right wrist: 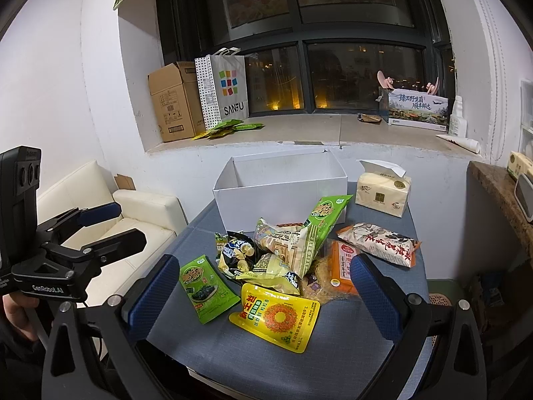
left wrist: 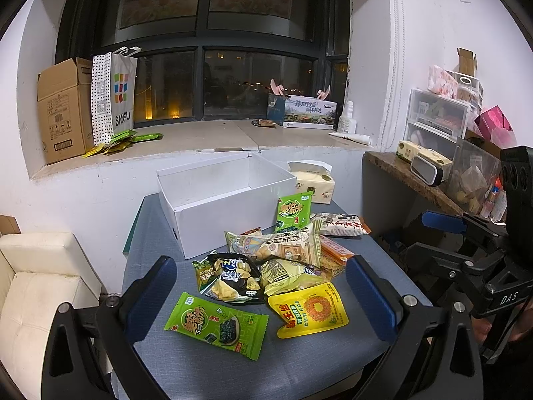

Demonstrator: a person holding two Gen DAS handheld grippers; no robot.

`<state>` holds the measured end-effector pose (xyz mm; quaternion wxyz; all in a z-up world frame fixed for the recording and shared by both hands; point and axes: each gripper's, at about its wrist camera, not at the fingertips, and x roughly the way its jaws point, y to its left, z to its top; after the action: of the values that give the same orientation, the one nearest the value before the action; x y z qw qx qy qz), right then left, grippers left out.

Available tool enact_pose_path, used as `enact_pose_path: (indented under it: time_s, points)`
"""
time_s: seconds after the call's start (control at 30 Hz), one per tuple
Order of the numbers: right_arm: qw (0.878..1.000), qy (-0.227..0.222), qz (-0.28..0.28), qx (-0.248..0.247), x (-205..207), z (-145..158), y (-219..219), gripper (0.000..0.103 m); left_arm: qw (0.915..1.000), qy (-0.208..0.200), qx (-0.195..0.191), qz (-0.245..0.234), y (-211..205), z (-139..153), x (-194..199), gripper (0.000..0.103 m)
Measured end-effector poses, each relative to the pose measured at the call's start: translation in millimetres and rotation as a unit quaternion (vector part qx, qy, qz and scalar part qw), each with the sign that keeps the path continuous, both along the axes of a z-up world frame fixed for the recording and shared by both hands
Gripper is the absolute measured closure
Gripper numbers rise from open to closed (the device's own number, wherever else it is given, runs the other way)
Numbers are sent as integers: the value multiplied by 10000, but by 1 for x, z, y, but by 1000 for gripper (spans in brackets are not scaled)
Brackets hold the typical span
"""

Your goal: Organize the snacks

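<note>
While both wait spread and empty above the table (left wrist: 186,366), the left hand-held gripper (left wrist: 263,295) and right hand-held gripper (right wrist: 265,293) face the snacks (left wrist: 286,256) heaped just ahead; beyond stands the box (left wrist: 213,213), bare inside, so sorting seems unstarted; next, close on the nearest packet

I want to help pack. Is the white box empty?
Looks empty: the white box is open-topped, showing bare inner walls; every snack lies outside.

Snack packets (left wrist: 286,266) lie heaped just before the open white box (left wrist: 220,200); green (left wrist: 216,328) and yellow (left wrist: 308,310) packets lie flat nearest.
</note>
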<state>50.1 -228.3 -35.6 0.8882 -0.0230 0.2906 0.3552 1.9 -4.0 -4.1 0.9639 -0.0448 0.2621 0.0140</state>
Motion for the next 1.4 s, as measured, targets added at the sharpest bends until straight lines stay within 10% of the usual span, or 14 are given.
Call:
enact_pose_path:
  time_s: [1.07, 1.4]
  points:
    - [10000, -20, 51, -31, 0, -1, 1, 0, 10000, 19, -4, -3, 1, -3, 0, 0]
    - [9967, 62, 92, -800, 86, -35, -17, 0, 9996, 176, -220, -27, 12, -22, 4, 0]
